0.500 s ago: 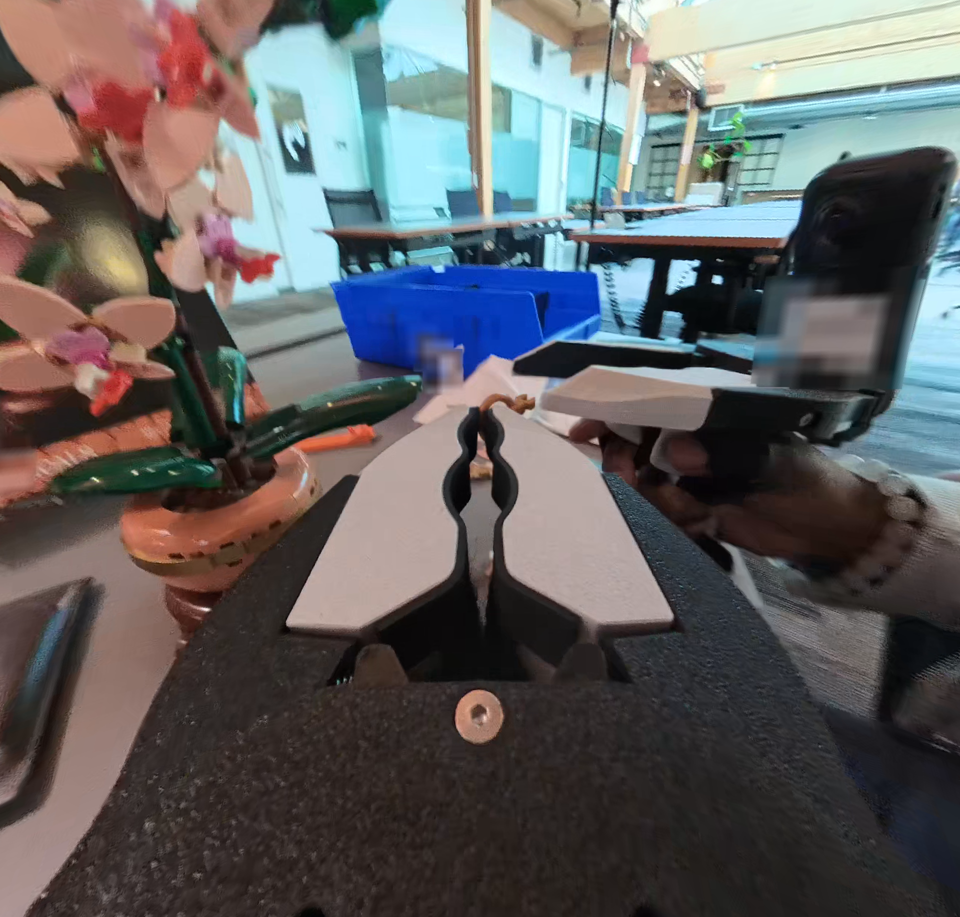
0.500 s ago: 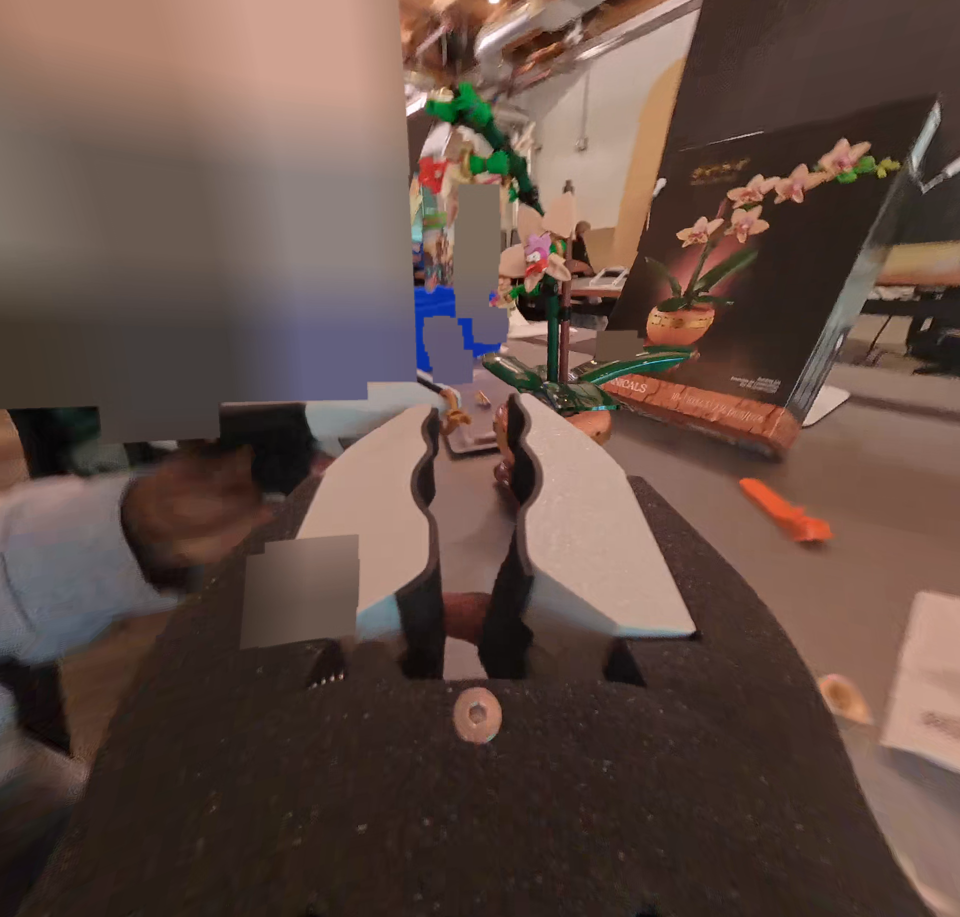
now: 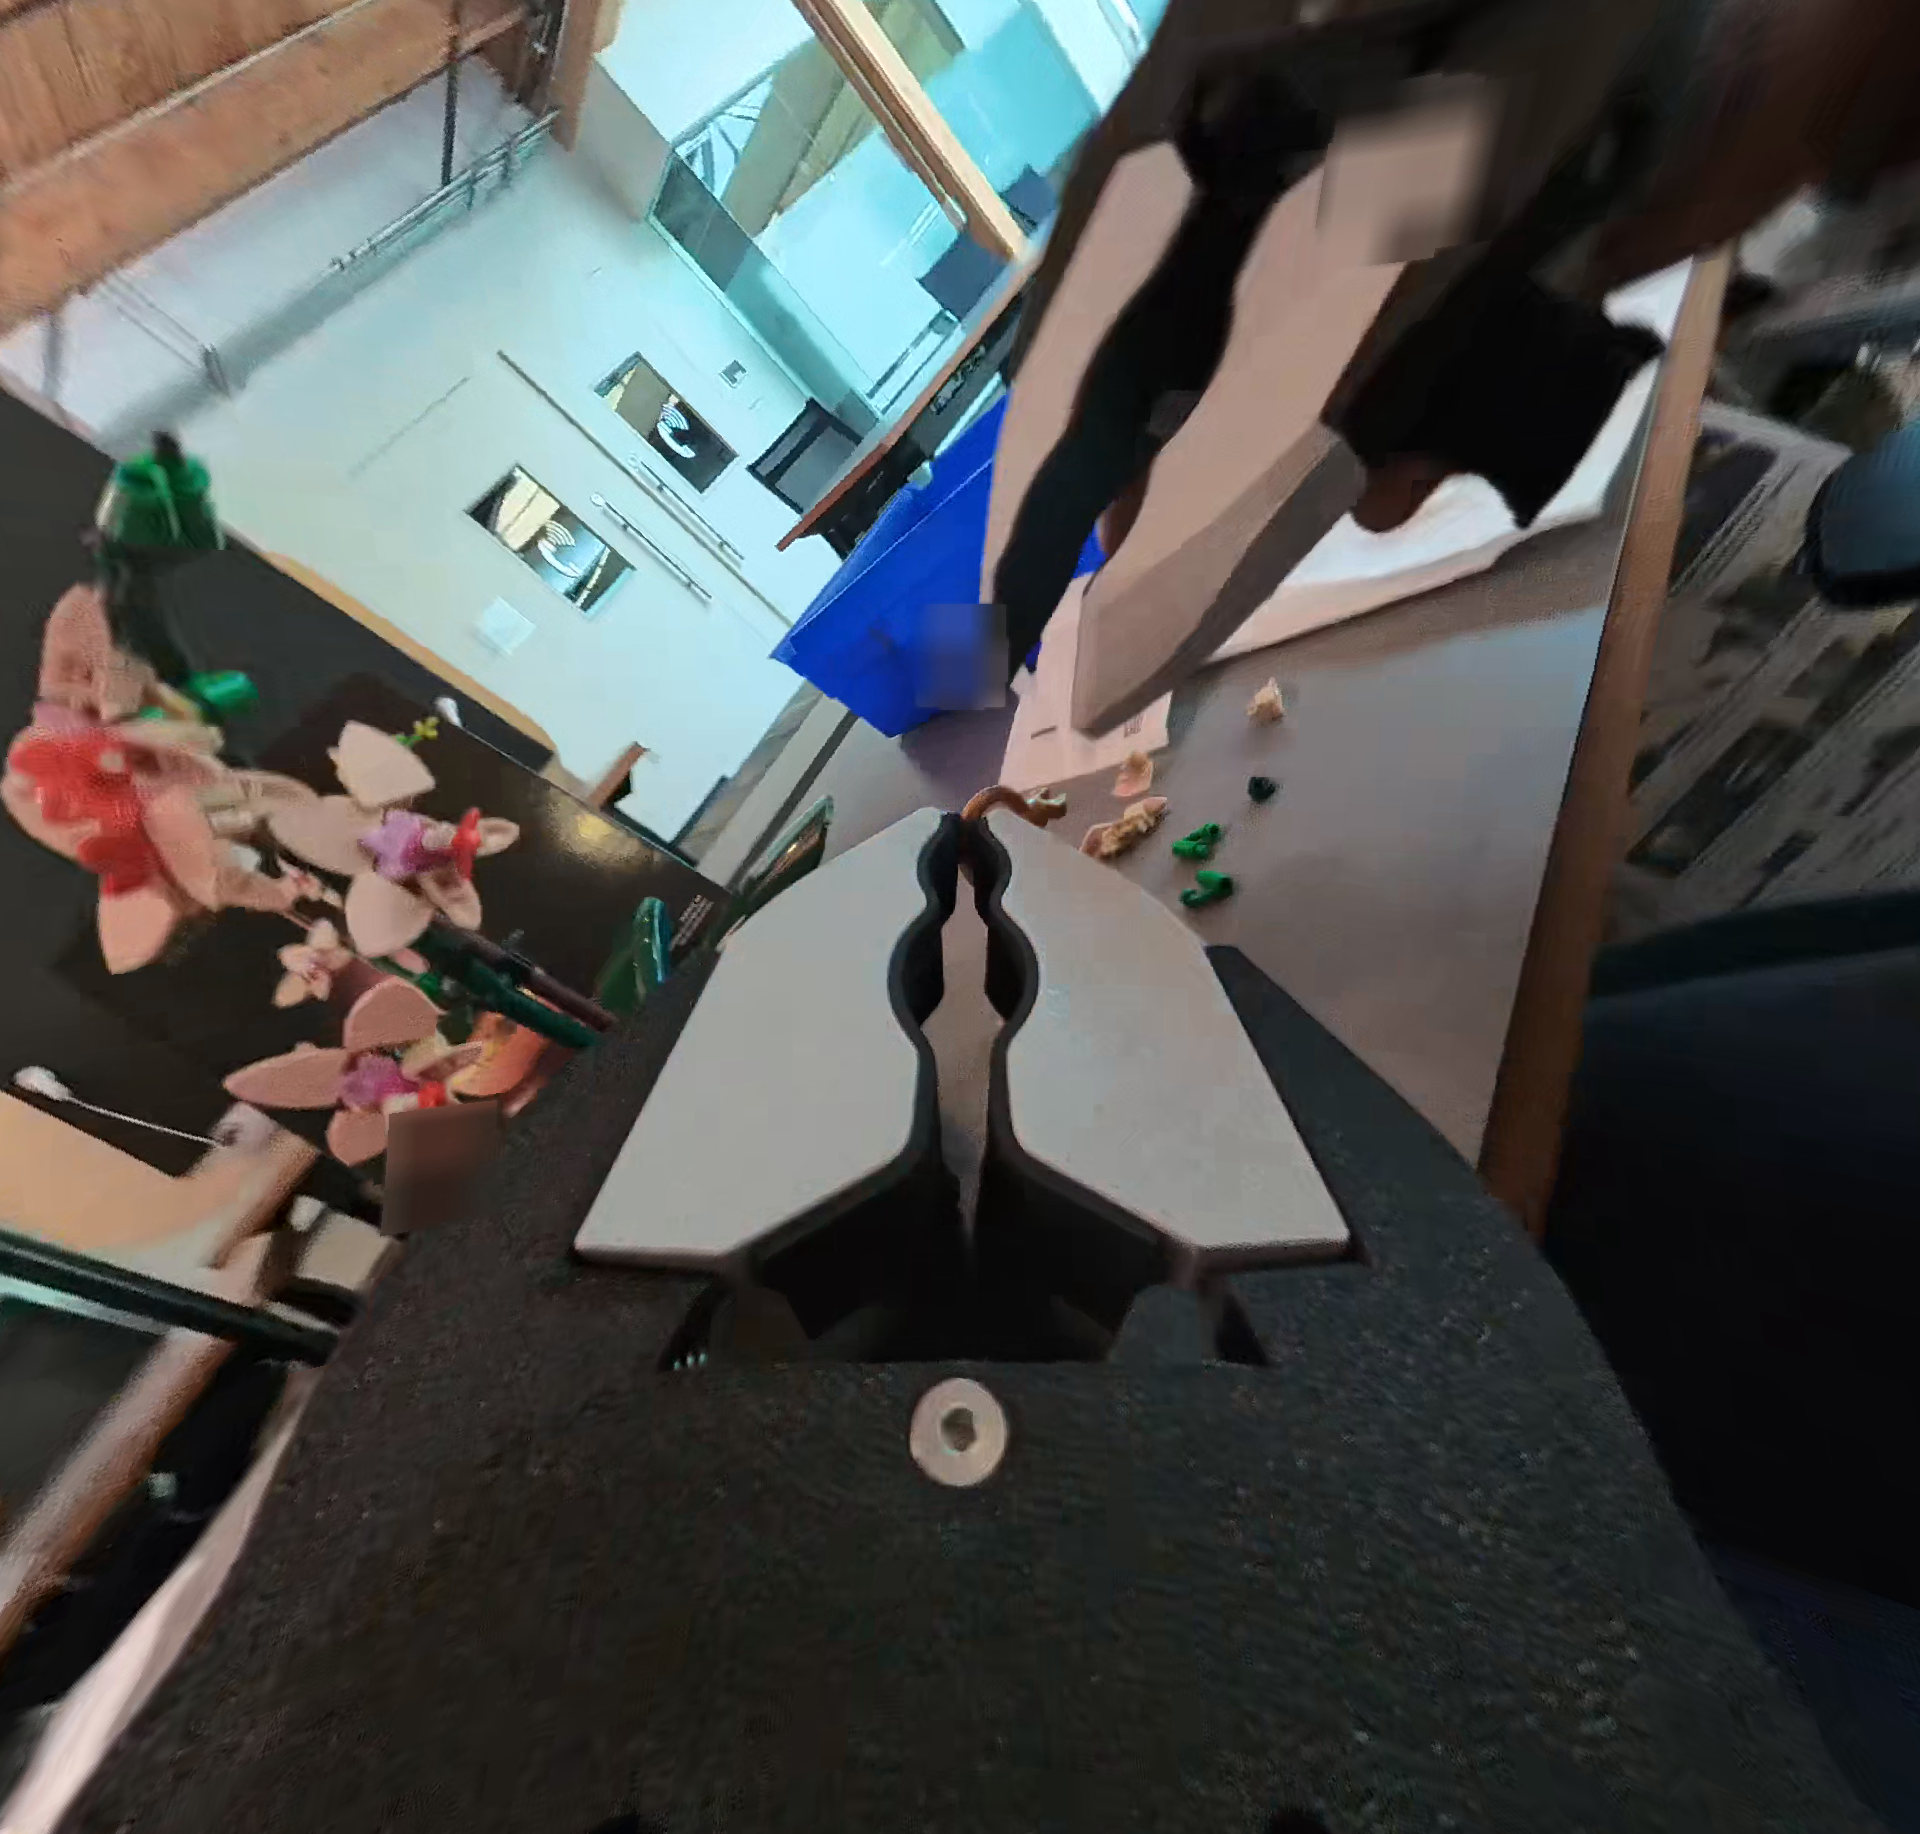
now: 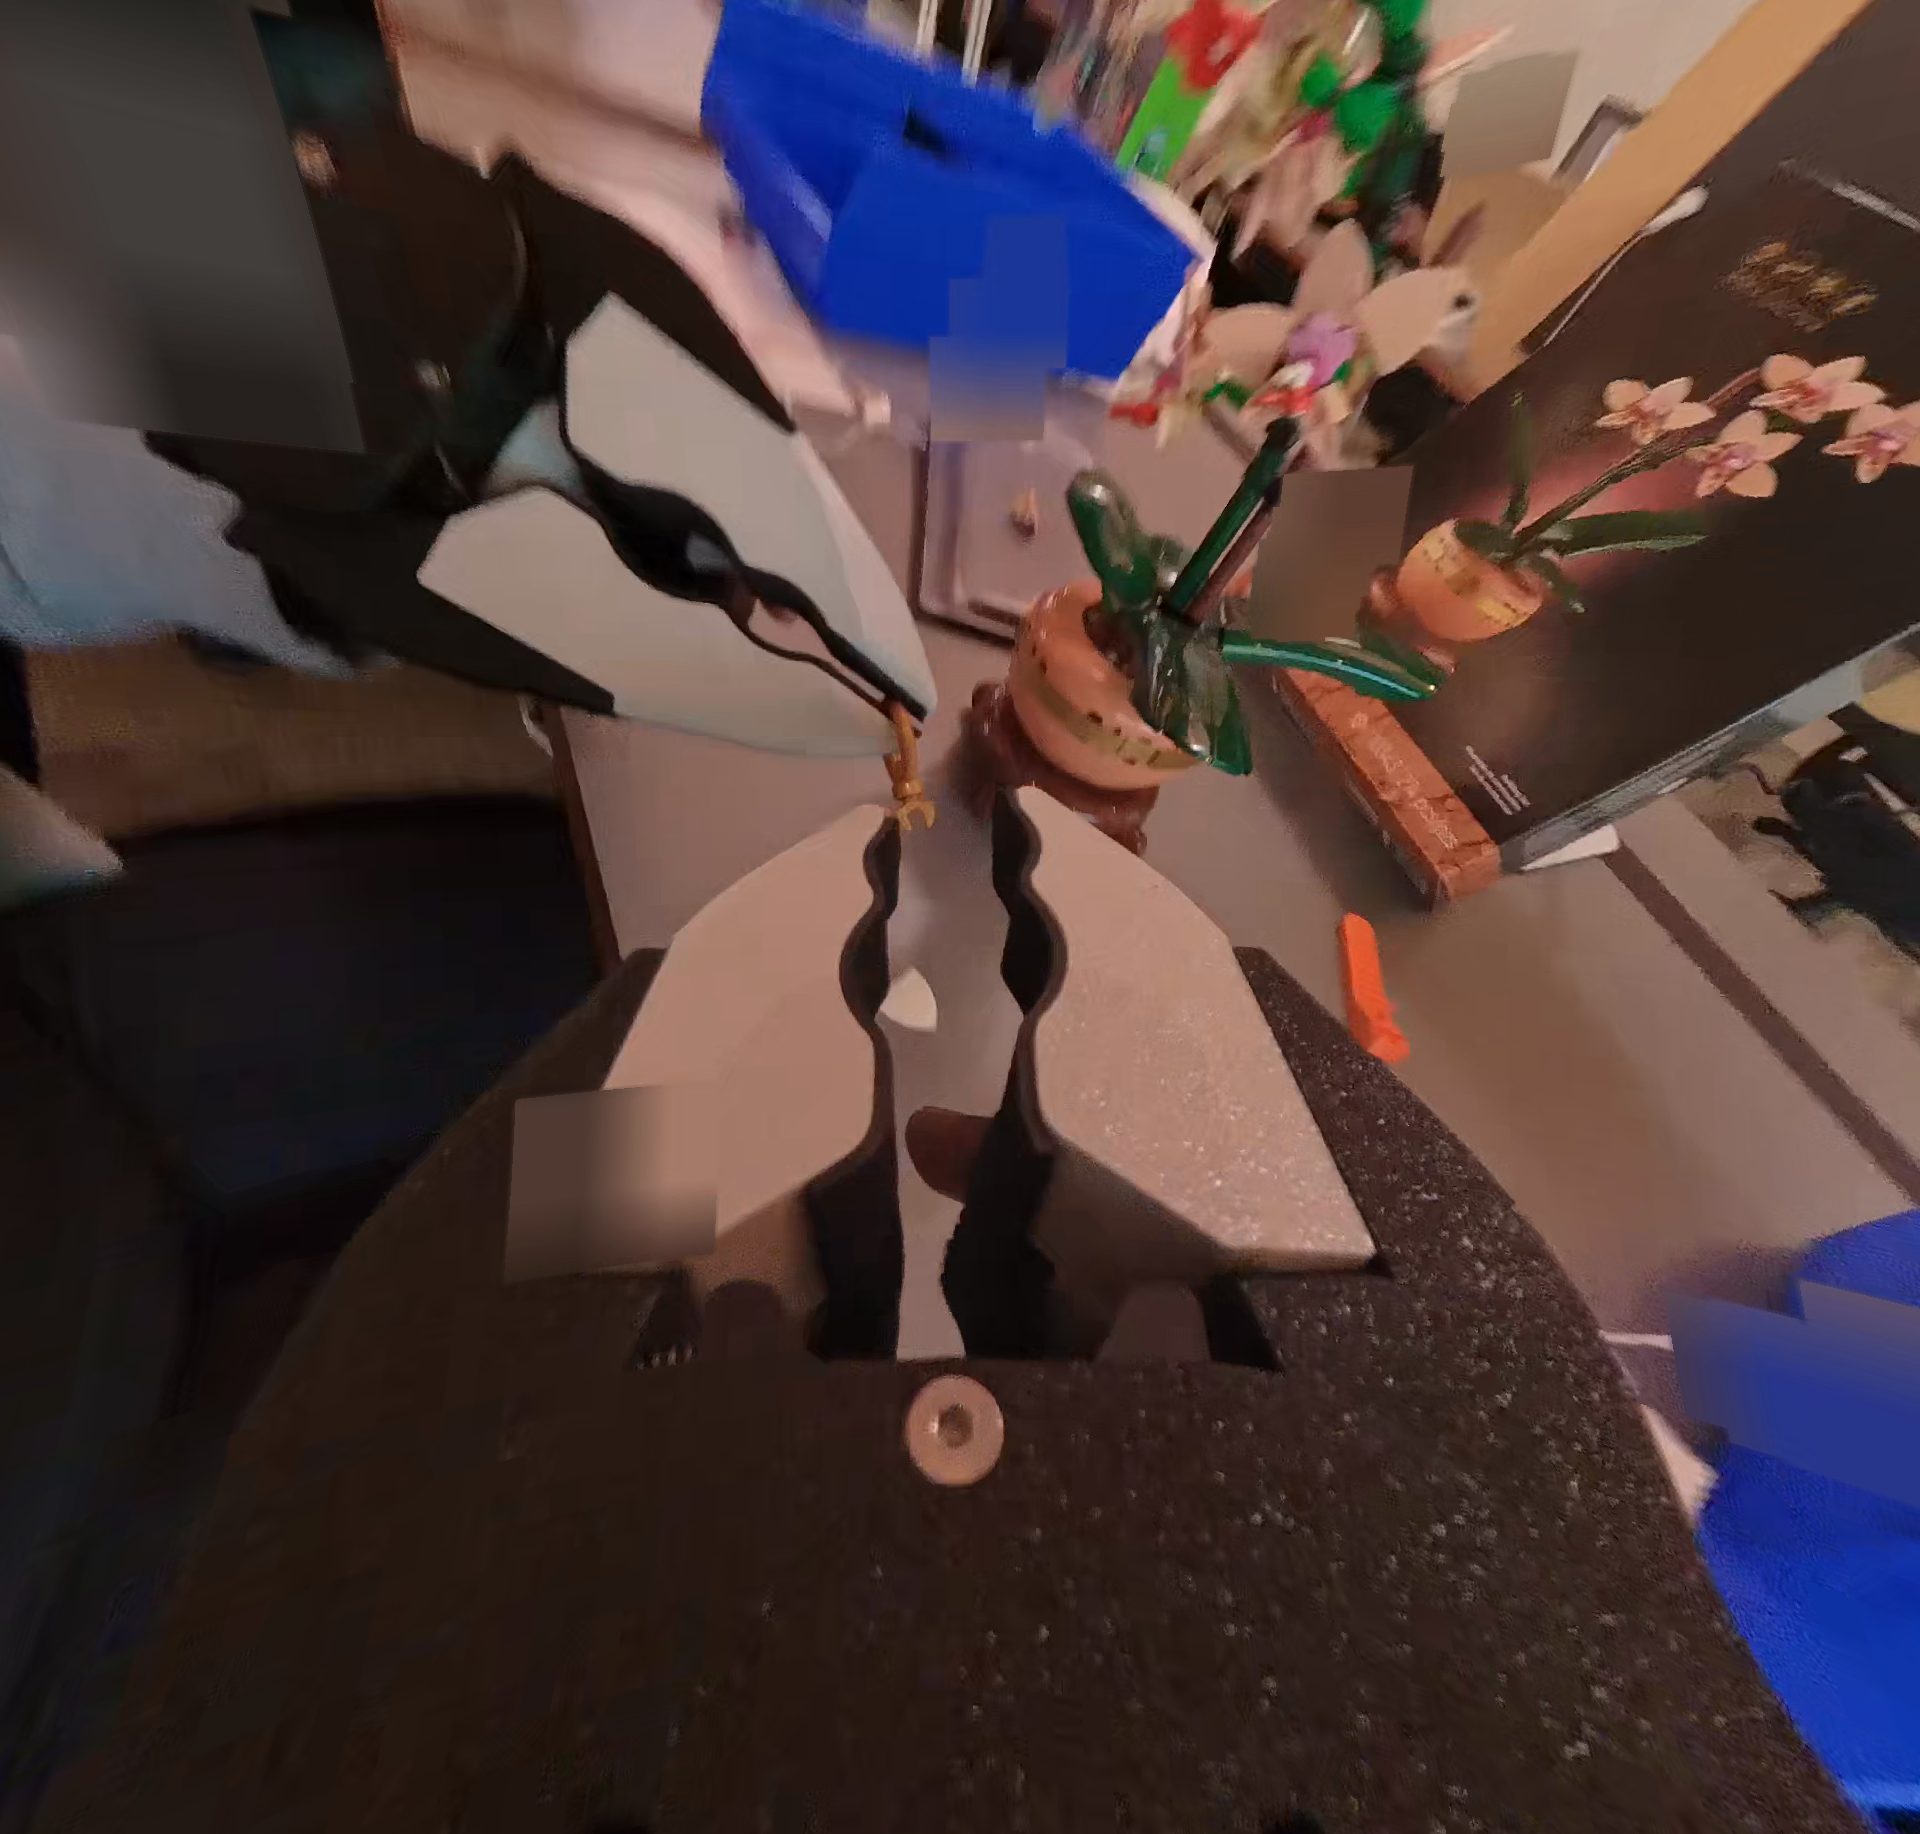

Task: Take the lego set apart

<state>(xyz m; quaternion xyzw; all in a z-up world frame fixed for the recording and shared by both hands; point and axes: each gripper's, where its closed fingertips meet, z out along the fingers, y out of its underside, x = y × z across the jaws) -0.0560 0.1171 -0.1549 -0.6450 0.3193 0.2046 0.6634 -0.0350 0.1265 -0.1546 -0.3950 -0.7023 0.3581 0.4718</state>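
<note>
The lego orchid stands on the grey table, its tan pot with green leaves just beyond my right gripper, which is open and empty. The pink and red flowers fill the left of the left wrist view. My left gripper is shut on a small tan curved piece. In the right wrist view the left gripper comes in from the left, and the tan piece hangs by my right gripper's left fingertip. The right gripper hangs open above, in the left wrist view.
Loose tan pieces and green pieces lie on the table near white paper. A blue bin stands behind. The dark set box stands at the right, an orange separator tool in front of it. The table edge runs along the right.
Both grippers have risen and tilted. The left one still holds the tan piece and now sits close to the right gripper's tips. The right gripper now looks down on the pot.
</note>
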